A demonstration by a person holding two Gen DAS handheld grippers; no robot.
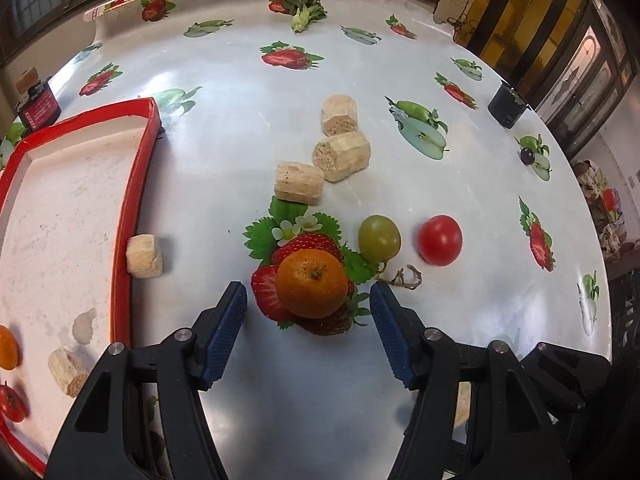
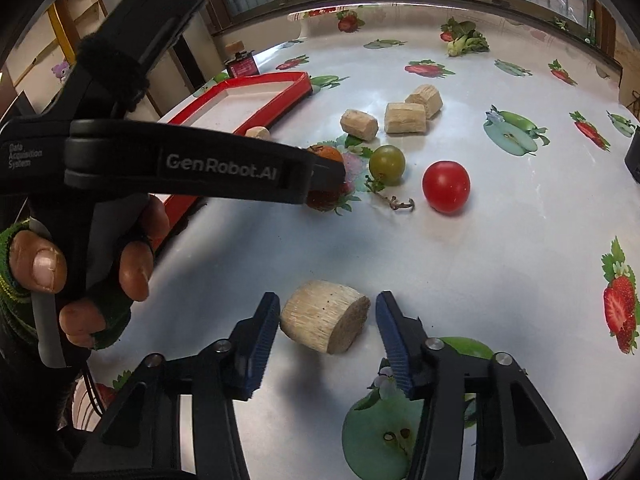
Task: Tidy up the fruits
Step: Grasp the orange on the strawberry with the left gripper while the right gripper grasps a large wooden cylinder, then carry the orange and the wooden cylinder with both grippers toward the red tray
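Note:
In the left wrist view a mandarin (image 1: 312, 283) sits on a printed strawberry of the tablecloth. My left gripper (image 1: 308, 314) stands open, its blue pads (image 1: 230, 312) on either side of the fruit and apart from it. A green round fruit (image 1: 379, 239) and a red tomato (image 1: 440, 240) lie just right of it. In the right wrist view my right gripper (image 2: 326, 312) is open around a tan fibrous chunk (image 2: 324, 316); a small gap shows at the right pad (image 2: 390, 332). The red-rimmed tray (image 1: 136, 208) at left holds an orange fruit (image 1: 8, 348), a tomato (image 1: 12, 402) and a chunk (image 1: 68, 372).
Three tan chunks (image 1: 340, 156) lie beyond the mandarin, another (image 1: 145, 256) against the tray's outer rim. A dark grape (image 1: 527, 155), a black object (image 1: 506, 106), a red box (image 1: 38, 106) and leafy greens (image 1: 306, 8) sit farther off. A person's hand (image 2: 132, 272) holds the left gripper.

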